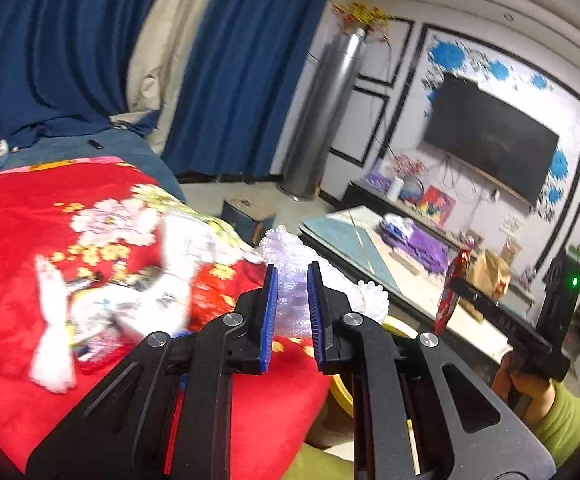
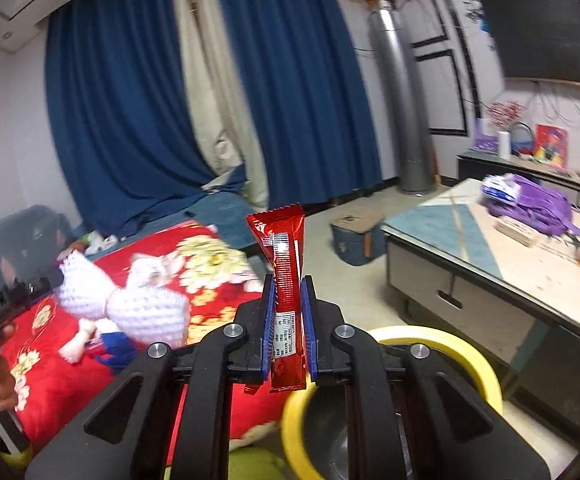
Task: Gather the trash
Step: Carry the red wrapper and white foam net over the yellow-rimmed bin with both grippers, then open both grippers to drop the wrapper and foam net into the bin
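My left gripper [image 1: 292, 272] is shut on a crumpled piece of clear bubble wrap [image 1: 290, 256], held over the edge of a red flowered blanket [image 1: 18, 232]. My right gripper [image 2: 287, 284] is shut on a red snack wrapper [image 2: 284, 248] that stands upright between the blue pads. The right view also catches the bubble wrap [image 2: 138, 308], with the left gripper's dark body at the left edge. In the left view the red wrapper [image 1: 452, 292] and the other gripper's body [image 1: 522, 336] appear at the right. A yellow-rimmed bin [image 2: 434, 340] sits just below my right gripper.
White wrappers and paper scraps [image 1: 170, 272] lie on the blanket. A low coffee table [image 2: 470, 240] with purple fabric and a brown paper bag stands to the right. A blue box [image 2: 354, 236] sits on the floor. Blue curtains and a tall grey column stand behind.
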